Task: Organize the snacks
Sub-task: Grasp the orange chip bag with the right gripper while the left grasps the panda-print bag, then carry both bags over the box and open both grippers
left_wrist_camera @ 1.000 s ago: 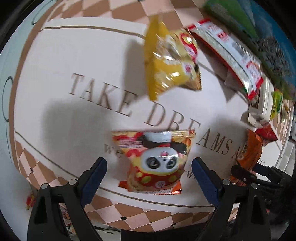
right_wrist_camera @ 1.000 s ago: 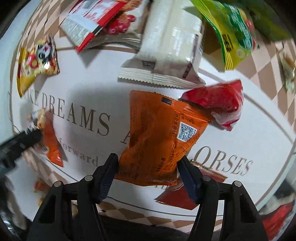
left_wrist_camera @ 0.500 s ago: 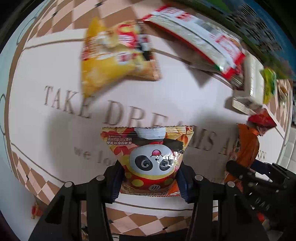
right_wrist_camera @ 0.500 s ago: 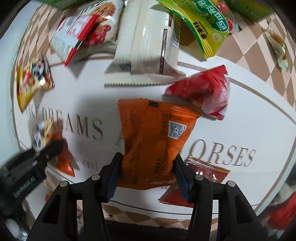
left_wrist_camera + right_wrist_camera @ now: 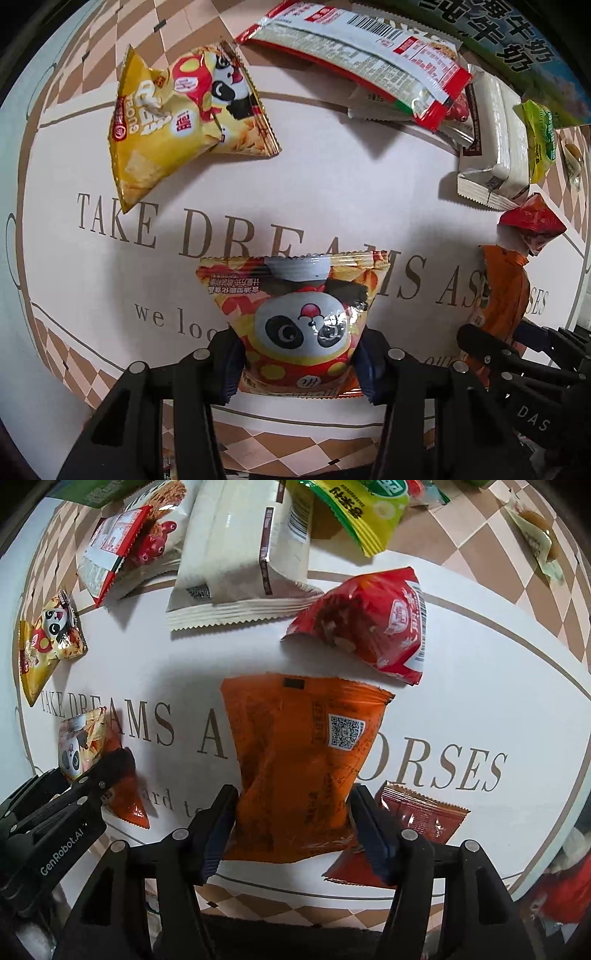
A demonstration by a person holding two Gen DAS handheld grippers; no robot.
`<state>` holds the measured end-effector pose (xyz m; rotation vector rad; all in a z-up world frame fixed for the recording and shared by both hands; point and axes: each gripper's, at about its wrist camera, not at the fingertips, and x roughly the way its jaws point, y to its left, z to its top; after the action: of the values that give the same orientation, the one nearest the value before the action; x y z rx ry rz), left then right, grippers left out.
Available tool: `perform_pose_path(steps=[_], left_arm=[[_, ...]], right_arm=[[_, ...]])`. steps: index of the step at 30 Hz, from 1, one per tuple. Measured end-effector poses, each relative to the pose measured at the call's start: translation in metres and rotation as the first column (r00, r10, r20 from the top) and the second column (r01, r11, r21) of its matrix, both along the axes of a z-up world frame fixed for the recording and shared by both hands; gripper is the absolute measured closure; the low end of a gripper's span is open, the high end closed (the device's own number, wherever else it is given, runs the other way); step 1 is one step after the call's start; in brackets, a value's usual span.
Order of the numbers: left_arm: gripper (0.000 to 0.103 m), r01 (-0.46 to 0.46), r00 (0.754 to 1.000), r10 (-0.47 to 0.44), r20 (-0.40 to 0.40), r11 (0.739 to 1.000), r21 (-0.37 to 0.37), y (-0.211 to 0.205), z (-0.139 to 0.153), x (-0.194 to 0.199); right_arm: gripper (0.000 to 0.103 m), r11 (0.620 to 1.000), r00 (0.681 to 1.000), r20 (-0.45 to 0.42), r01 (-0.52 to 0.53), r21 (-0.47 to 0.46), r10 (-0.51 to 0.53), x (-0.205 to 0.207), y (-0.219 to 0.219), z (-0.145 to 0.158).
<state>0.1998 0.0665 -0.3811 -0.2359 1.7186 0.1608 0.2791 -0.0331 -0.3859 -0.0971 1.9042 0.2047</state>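
In the left wrist view, the left gripper (image 5: 297,363) sits at the bottom centre of the frame with its jaws closing, both pads pressed against the sides of the panda snack packet (image 5: 295,321), which stands over the lettered mat (image 5: 332,184). A yellow panda packet (image 5: 177,122) lies in the upper left, well apart from it. In the right wrist view, the right gripper (image 5: 291,830) is at the bottom centre, its jaws opening, with the orange packet (image 5: 299,760) between them and still touching both pads. A red packet (image 5: 369,624) lies just above and to the right of the orange one, and a dark red sachet (image 5: 417,819) lies on the mat partly behind the right finger (image 5: 373,834).
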Motion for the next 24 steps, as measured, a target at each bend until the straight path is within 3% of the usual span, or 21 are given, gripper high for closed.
perform_pose_path(steps=[2,9,18,24], left_arm=[[0.059,0.009,1.000,-0.009,0.009,1.000,0.006,-0.005,0.002,0.008],[0.060,0.027,0.996,-0.027,0.090,1.000,0.000,-0.030,0.039,0.014],[0.061,0.060,0.963,-0.047,0.264,0.997,-0.043,-0.048,0.127,0.040],[0.061,0.105,0.924,-0.065,0.377,0.991,-0.087,-0.031,0.195,0.085]], right_arm=[[0.046,1.000,1.000,0.027,-0.003,-0.006,0.003,0.001,-0.002,0.001],[0.052,0.999,0.998,0.061,-0.005,0.050,0.002,-0.010,-0.013,0.023],[0.053,0.981,0.989,0.148,-0.013,0.196,-0.016,-0.008,-0.048,0.105],[0.053,0.956,0.968,0.236,0.009,0.293,-0.081,0.045,-0.076,0.169]])
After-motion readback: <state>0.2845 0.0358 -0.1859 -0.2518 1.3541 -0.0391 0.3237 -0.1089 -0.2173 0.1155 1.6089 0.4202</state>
